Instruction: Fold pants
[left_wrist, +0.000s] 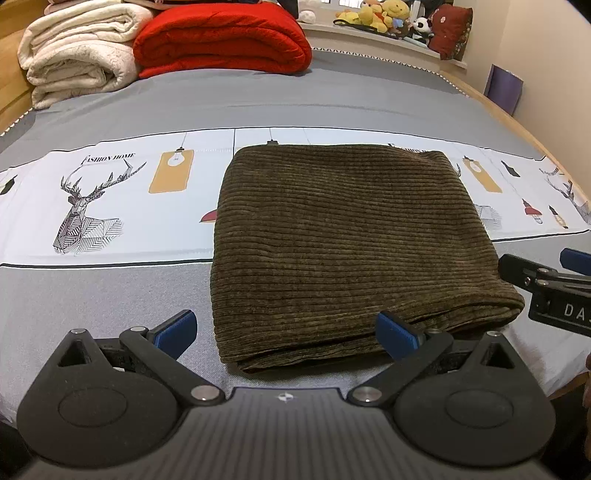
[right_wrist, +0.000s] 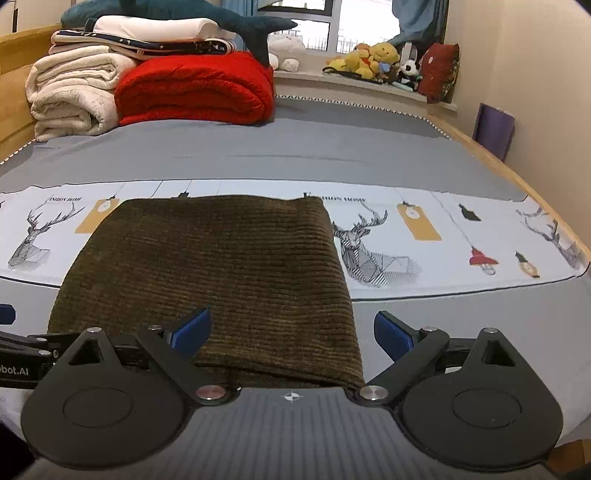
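Observation:
Dark olive corduroy pants (left_wrist: 347, 243) lie folded into a flat rectangle on the bed, several layers showing at the near edge. In the right wrist view the same pants (right_wrist: 221, 273) fill the centre-left. My left gripper (left_wrist: 286, 334) is open at the pants' near left corner, holding nothing. My right gripper (right_wrist: 291, 338) is open over the near right corner, its left fingertip (right_wrist: 192, 330) above the cloth. The right gripper (left_wrist: 546, 288) also shows at the right edge of the left wrist view.
The bed has a grey sheet (left_wrist: 258, 99) with a white deer-print band (left_wrist: 88, 206). Folded cream blankets (right_wrist: 70, 92) and a red blanket (right_wrist: 195, 88) are stacked at the far left. Plush toys (right_wrist: 373, 59) line the window sill. The bed's wooden edge (right_wrist: 517, 170) runs along the right.

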